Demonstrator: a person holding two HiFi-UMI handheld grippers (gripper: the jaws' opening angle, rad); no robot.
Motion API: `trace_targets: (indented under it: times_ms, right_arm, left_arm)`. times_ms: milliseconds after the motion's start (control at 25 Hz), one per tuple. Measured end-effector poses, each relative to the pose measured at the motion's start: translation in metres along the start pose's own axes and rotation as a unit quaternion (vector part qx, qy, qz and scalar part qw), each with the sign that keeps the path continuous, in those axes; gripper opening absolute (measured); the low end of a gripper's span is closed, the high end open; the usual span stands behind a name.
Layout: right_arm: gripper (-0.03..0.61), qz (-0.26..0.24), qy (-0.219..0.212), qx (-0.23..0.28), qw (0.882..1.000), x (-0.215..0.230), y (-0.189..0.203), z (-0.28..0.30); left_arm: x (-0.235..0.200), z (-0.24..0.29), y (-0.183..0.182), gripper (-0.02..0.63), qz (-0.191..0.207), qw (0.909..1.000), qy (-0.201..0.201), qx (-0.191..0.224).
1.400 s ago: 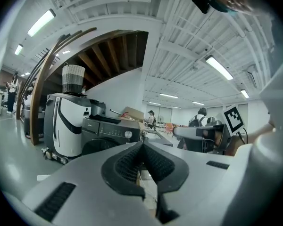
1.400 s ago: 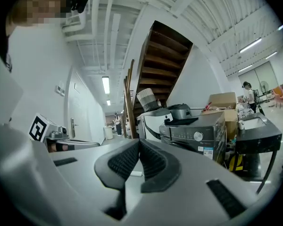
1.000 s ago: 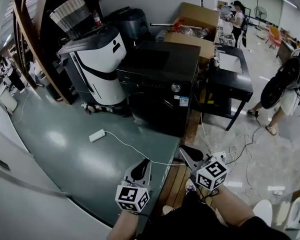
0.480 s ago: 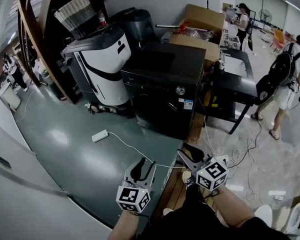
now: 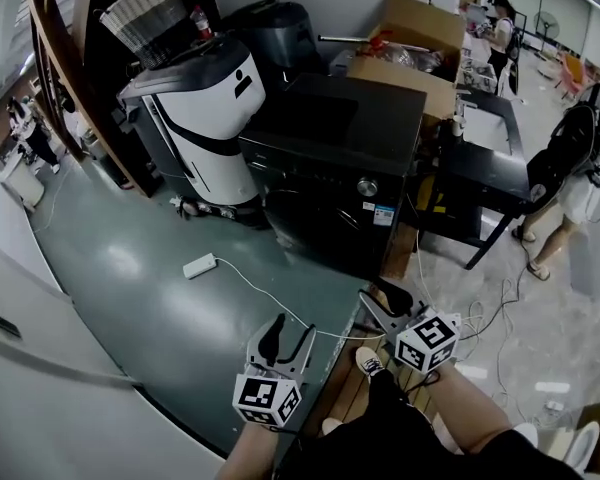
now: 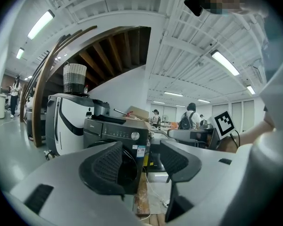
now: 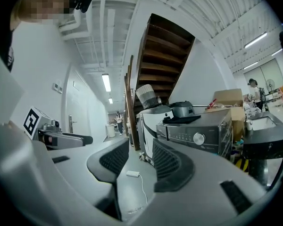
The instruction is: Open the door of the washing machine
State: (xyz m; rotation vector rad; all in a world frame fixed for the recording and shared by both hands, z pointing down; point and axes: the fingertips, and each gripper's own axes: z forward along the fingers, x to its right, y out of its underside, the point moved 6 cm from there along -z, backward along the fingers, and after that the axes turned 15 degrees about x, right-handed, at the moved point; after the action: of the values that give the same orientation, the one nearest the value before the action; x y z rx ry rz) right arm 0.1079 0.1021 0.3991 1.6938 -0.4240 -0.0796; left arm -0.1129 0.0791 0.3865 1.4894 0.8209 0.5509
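Observation:
The black front-loading washing machine [image 5: 332, 168] stands ahead on the floor, its round dark door [image 5: 313, 225] shut. Both grippers are held low in front of me, well short of it. My left gripper [image 5: 286, 334] points toward the machine [image 6: 114, 134]; its jaws have just been opening and nothing lies between the pads [image 6: 108, 164]. My right gripper [image 5: 383, 299] sits a little further forward and to the right. Its jaws have also just been opening and hold nothing, and the machine [image 7: 203, 128] shows beyond its right pad [image 7: 162, 163].
A white and black appliance [image 5: 206, 113] stands left of the washer, and cardboard boxes [image 5: 410, 53] are stacked behind it. A black table [image 5: 483, 163] stands at the right, with a person [image 5: 580, 168] beside it. A white power strip [image 5: 199, 265] and its cable lie on the floor.
Both grippers went from shut to open. Both have moved forward toward the washing machine, which now looks a little nearer.

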Motion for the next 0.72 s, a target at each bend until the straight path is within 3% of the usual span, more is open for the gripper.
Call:
trace_targets:
  times_ms: [720]
  right_arm:
    - [0.170, -0.019, -0.011, -0.082, 0.996, 0.154, 0.071, 0.103]
  left_arm:
    - [-0.044, 0.146, 0.057, 0.259, -0.033, 0.9993, -0.017, -0.009]
